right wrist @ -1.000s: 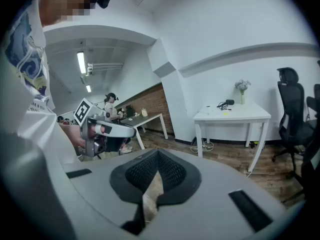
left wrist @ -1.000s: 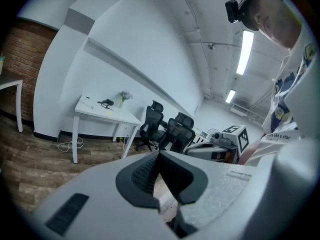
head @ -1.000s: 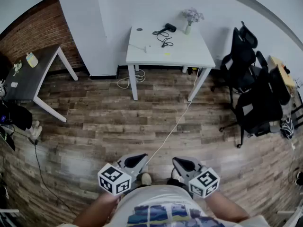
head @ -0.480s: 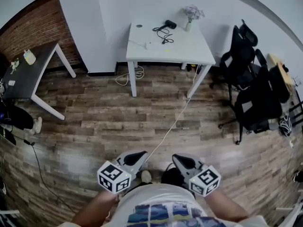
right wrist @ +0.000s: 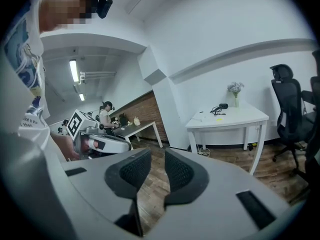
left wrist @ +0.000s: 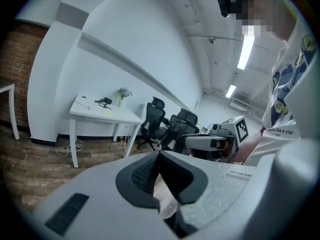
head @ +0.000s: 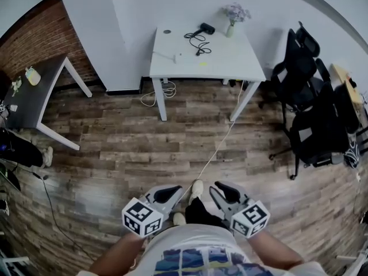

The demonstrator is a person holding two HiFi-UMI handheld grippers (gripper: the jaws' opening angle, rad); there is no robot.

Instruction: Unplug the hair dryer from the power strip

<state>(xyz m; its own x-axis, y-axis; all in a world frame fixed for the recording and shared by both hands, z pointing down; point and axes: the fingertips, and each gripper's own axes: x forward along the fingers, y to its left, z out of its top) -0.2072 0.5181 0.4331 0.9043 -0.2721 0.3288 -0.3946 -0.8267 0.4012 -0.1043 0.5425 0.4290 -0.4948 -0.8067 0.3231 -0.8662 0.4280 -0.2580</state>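
Note:
Far ahead stands a white table (head: 230,68) that bears the black hair dryer (head: 207,27), its black cord (head: 196,42) and a white power strip (head: 172,56). Both gripper views show the table (left wrist: 117,116) (right wrist: 235,119) and the hair dryer (left wrist: 105,101) (right wrist: 222,105), small and distant. Low at my body, well short of the table, my left gripper (head: 167,194) (left wrist: 159,156) is shut, its pad tips touching with nothing held. My right gripper (head: 225,192) (right wrist: 154,156) is opening, and only floor shows through the narrow gap between its pads.
A white cable (head: 213,151) runs over the wood floor from the table toward my feet. A dark table (head: 34,91) stands at the left, black office chairs (head: 305,73) at the right. A vase of flowers (head: 233,16) sits by the dryer. A person (right wrist: 106,116) is at the dark table.
I have stepped toward the white table; a shoe now shows between the grippers. Both grippers have moved forward with me.

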